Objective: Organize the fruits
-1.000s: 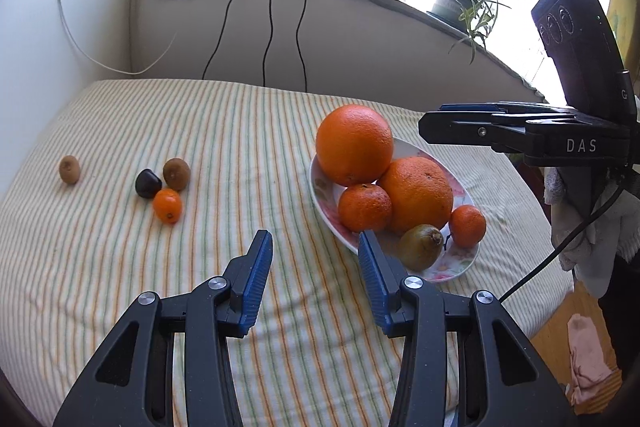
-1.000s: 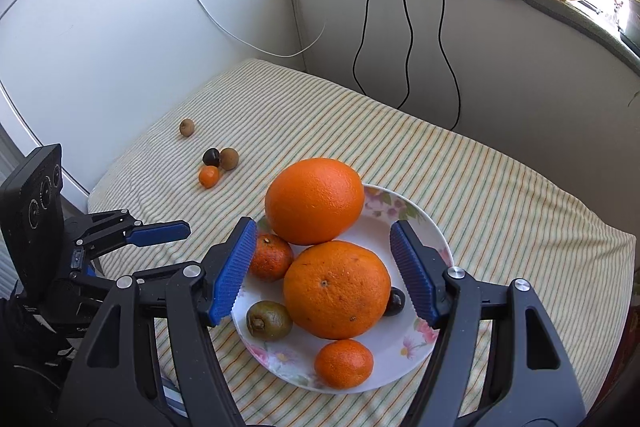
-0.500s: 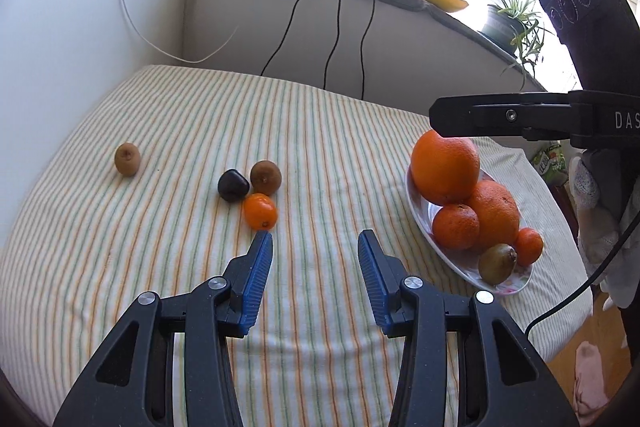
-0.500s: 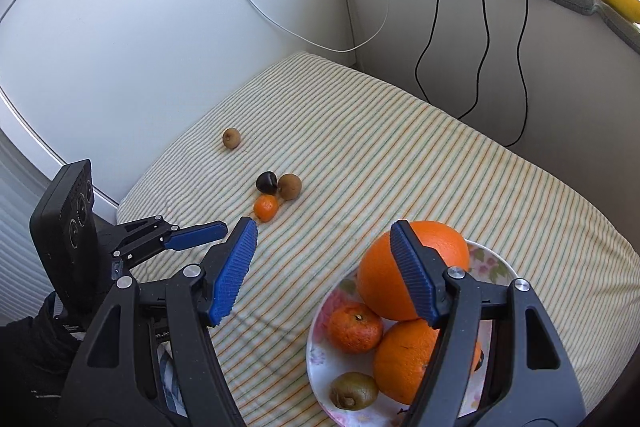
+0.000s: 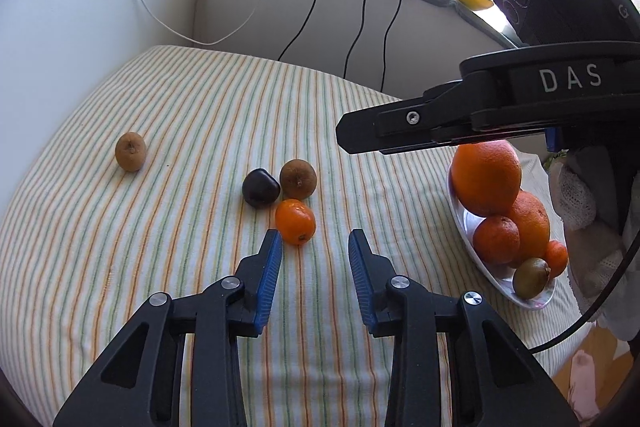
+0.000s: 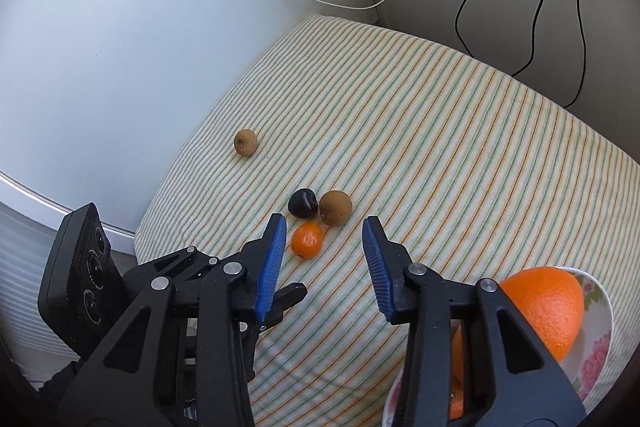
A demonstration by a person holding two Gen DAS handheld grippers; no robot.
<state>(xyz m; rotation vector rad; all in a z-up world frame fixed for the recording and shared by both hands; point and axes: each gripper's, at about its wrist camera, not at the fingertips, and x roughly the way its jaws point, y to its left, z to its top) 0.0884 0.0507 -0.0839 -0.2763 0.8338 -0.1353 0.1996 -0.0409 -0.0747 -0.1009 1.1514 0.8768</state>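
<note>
Both grippers point down at the striped cloth [image 5: 168, 267]. Left gripper [image 5: 315, 241] has just been narrowing its jaws; they stand apart with nothing between them, and the small mandarin [image 5: 295, 221] lies just beyond the left fingertip. Right gripper [image 6: 325, 227] has also just been closing, its jaws parted and empty, aimed at the same mandarin.

From left to right on the cloth: 1 lone kiwi [image 5: 130, 151] well apart from the rest, then a cluster of 3, a dark plum [image 5: 260, 187], a second kiwi [image 5: 298, 179] and the mandarin, close together. Farther right stands the flowered plate [image 5: 534, 301] with 2 big oranges [image 5: 486, 177], 2 mandarins and a kiwi. Black cables [image 5: 352, 39] hang down the wall behind.
</note>
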